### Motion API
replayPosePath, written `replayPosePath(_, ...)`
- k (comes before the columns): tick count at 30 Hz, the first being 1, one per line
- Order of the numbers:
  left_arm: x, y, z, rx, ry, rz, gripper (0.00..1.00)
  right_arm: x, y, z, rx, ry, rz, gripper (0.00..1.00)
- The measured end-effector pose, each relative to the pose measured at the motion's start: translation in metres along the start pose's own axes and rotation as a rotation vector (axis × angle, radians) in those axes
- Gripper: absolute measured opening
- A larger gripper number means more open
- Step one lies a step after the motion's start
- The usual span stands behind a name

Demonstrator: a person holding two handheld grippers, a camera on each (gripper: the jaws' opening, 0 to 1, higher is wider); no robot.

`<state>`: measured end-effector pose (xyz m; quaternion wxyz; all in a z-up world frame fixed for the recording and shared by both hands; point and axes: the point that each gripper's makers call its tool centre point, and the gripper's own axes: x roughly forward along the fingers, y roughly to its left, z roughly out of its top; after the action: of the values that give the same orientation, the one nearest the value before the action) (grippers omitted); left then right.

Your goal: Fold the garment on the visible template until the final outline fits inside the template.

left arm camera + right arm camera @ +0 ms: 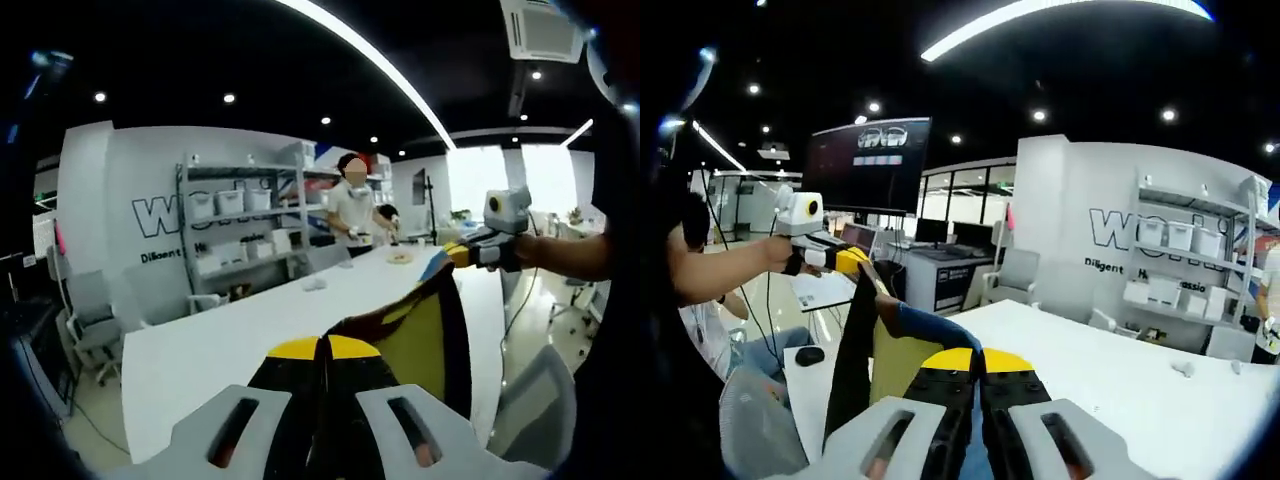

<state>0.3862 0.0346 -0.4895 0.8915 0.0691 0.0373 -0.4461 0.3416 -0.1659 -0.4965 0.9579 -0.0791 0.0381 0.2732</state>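
— Where's the garment (425,335)?

— Up in the air above the white table (220,350), stretched between the two grippers. It's black and yellow with a bit of blue.

— What has the left gripper (322,372) got?

— Its jaws are closed on one end of the cloth. The right gripper (978,382) has its jaws closed on the other end.

— Can each be seen from the other side?

— Yes. In the left gripper view the right one sits at the cloth's far corner, hand behind it.

— And around them?

— Shelves (245,235) with white bins, a person (352,210) at the table's far end, a monitor (867,165).
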Motion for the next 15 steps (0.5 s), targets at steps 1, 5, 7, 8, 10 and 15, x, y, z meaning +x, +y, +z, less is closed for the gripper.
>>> replayPosePath(1, 0.003, 0.002, -0.001, 0.005, 0.003, 0.003, 0.03, 0.001, -0.001, -0.001, -0.002, 0.001, -0.002, 0.00)
replayPosePath(5, 0.016, 0.010, -0.011, 0.002, 0.020, 0.016, 0.03, 0.012, -0.017, -0.013, -0.009, 0.015, -0.035, 0.00)
replayPosePath(7, 0.023, 0.014, -0.018, -0.005, 0.032, 0.025, 0.03, 0.018, -0.023, -0.019, -0.006, 0.022, -0.049, 0.00)
replayPosePath(8, 0.027, 0.017, -0.022, -0.012, 0.034, 0.029, 0.03, 0.020, -0.025, -0.022, -0.003, 0.026, -0.054, 0.00)
replayPosePath(10, 0.032, 0.020, -0.028, -0.018, 0.044, 0.040, 0.03, 0.026, -0.029, -0.029, -0.002, 0.032, -0.066, 0.00)
replayPosePath(15, 0.048, 0.027, -0.049, -0.012, 0.091, 0.059, 0.03, 0.040, -0.039, -0.049, -0.020, 0.068, -0.100, 0.00)
